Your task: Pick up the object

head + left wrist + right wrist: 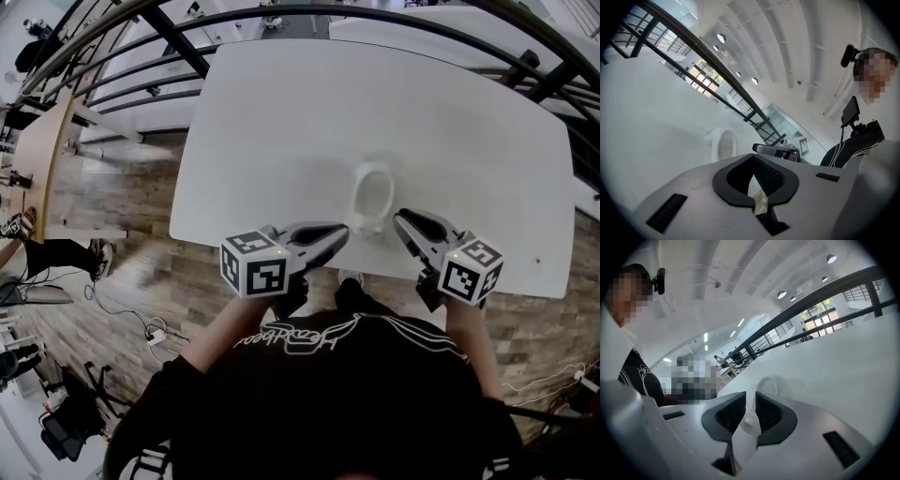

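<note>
A white cup (372, 199) lies on its side on the white table (375, 103), close to the front edge. My left gripper (339, 231) rests just left of it, jaws closed tip to tip and empty. My right gripper (401, 219) sits just right of it, its pads almost touching. In the left gripper view the cup (723, 143) lies ahead of the left gripper (753, 157), with the other gripper beyond. In the right gripper view the cup (771, 385) lies just past the right gripper (750, 393). A pale shape shows in the slit between the pads; I cannot tell what it is.
The table's front edge (281, 251) runs right under both grippers, with wooden floor (122, 216) below. A black railing (141, 75) curves behind and left of the table. The person's dark shirt (319, 375) fills the lower part of the head view.
</note>
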`<state>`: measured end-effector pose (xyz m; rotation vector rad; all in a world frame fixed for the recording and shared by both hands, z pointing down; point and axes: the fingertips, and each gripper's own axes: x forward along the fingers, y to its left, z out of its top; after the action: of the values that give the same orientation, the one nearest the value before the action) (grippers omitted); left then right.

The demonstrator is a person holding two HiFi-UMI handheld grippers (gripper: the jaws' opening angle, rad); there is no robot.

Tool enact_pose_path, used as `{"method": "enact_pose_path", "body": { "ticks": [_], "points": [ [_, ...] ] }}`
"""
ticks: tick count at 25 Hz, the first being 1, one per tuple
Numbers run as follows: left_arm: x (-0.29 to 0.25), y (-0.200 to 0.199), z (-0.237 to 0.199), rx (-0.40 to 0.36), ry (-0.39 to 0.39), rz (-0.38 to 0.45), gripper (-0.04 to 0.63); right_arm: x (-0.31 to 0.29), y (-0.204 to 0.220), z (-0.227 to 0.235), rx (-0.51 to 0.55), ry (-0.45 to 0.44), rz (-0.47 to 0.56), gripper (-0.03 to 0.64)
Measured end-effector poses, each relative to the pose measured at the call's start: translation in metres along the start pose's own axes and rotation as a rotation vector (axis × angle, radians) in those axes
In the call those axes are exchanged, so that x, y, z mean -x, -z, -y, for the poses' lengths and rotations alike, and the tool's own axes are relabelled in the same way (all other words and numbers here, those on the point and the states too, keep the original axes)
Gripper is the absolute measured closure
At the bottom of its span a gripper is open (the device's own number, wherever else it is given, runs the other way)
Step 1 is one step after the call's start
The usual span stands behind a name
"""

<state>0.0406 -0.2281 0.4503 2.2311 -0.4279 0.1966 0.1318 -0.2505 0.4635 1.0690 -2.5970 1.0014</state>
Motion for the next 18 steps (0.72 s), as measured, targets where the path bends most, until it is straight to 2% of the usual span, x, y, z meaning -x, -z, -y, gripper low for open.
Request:
{"method": "enact_pose_path", "body": {
  "ticks": [8, 9, 11, 15, 18],
  "points": [
    [-0.003, -0.005, -0.017, 0.036, -0.010, 0.007, 0.588, -0.015, 0.002, 0.023, 0.021, 0.044, -0.065, 0.594],
    [-0.004, -0.005, -0.019, 0.040, -0.011, 0.007, 0.588, -0.016, 0.002, 0.025, 0.028, 0.048, -0.075, 0.587],
    [-0.006, -0.005, -0.021, 0.048, -0.013, 0.006, 0.588, -0.017, 0.002, 0.030, 0.030, 0.054, -0.091, 0.531],
    [-0.009, -0.001, -0.024, 0.063, -0.018, 0.004, 0.588, -0.021, 0.006, 0.042, 0.006, 0.077, -0.118, 0.493],
    [-0.010, 0.001, -0.025, 0.072, -0.021, 0.003, 0.588, -0.025, 0.015, 0.048, -0.054, 0.078, -0.155, 0.485]
  ]
}}
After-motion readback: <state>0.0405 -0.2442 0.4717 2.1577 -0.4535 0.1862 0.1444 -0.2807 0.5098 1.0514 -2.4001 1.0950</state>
